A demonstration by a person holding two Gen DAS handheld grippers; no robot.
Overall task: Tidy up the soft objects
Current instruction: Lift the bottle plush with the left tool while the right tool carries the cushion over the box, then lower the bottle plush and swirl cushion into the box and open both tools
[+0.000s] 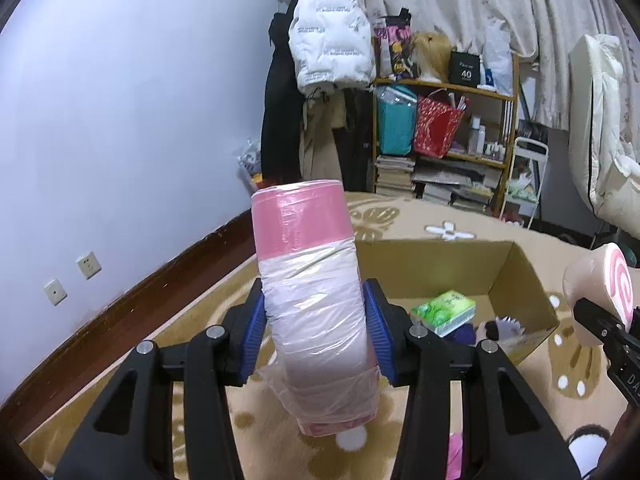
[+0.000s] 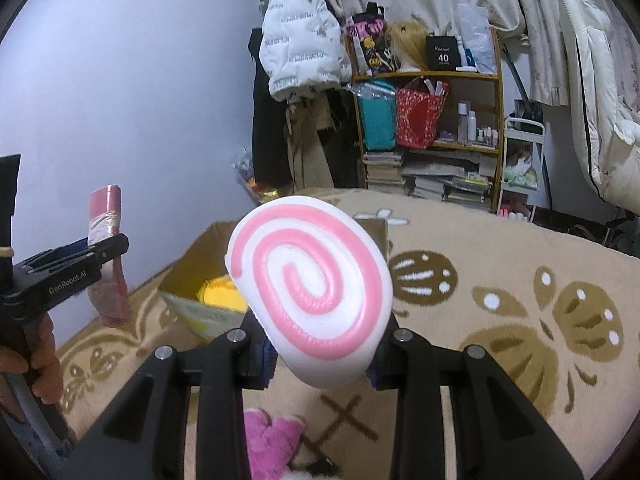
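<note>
We see one bag roll (image 1: pixel 316 304), upright, clamped in our left gripper (image 1: pixel 316 320); one swirl cushion (image 2: pixel 310 284), its spiral face toward us, pinched in our right gripper (image 2: pixel 320 356). One box (image 1: pixel 520 276) sits ahead.

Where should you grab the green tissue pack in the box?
Probably across its two long sides, coming straight down from above. The tissue pack lies flat and tilted in the cardboard box, whose walls block a sideways reach. Both grippers are full now.

Left claw (image 1: pixel 316 332) and right claw (image 2: pixel 322 354) are both raised, each clamped on a load.
</note>
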